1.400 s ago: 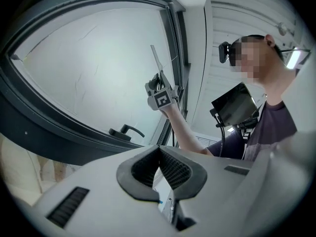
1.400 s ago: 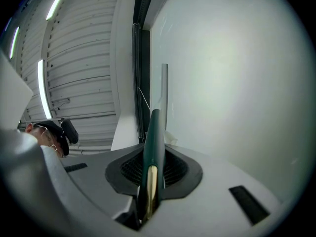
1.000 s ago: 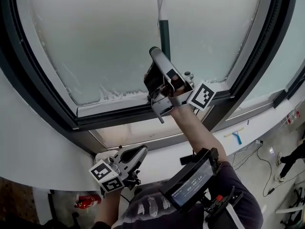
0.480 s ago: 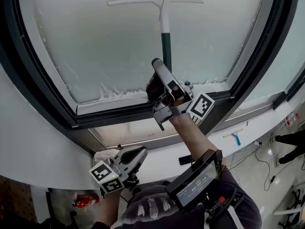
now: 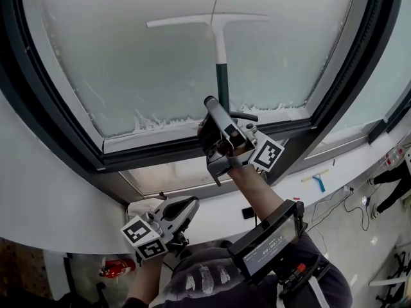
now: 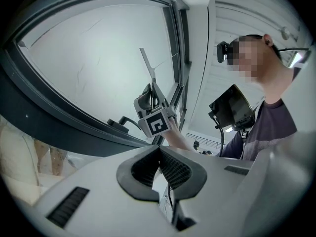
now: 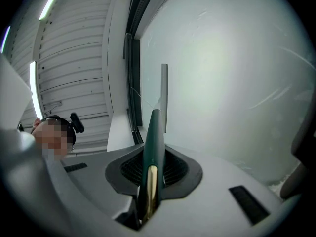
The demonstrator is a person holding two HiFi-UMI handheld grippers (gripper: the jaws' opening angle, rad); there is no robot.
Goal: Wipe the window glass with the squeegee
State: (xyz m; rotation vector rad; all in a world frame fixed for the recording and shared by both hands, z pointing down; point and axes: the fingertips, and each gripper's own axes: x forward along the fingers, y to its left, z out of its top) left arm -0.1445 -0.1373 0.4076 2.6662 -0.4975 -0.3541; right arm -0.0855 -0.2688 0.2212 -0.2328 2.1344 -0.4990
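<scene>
The squeegee has a white blade [image 5: 205, 21] lying flat across the frosted window glass [image 5: 115, 63], and a dark green handle [image 5: 222, 82]. My right gripper [image 5: 216, 106] is raised in front of the lower frame and shut on that handle. In the right gripper view the green handle [image 7: 154, 137] runs up from between the jaws [image 7: 152, 164] to the blade [image 7: 164, 95]. My left gripper [image 5: 187, 205] hangs low by the sill, shut and empty; its pads meet [image 6: 159, 154]. From there I see the right gripper [image 6: 154, 110] and the squeegee [image 6: 147, 63].
Foam residue [image 5: 154, 122] clings along the pane's bottom edge. A dark window frame [image 5: 58, 127] surrounds the glass, with a black window handle [image 5: 245, 115] beside my right gripper. A screen [image 5: 266, 246] rides on the right forearm. A blue squeegee [image 5: 318, 183] lies far right, below.
The right gripper has come down, drawing the squeegee blade lower on the glass. The left gripper has stayed where it was.
</scene>
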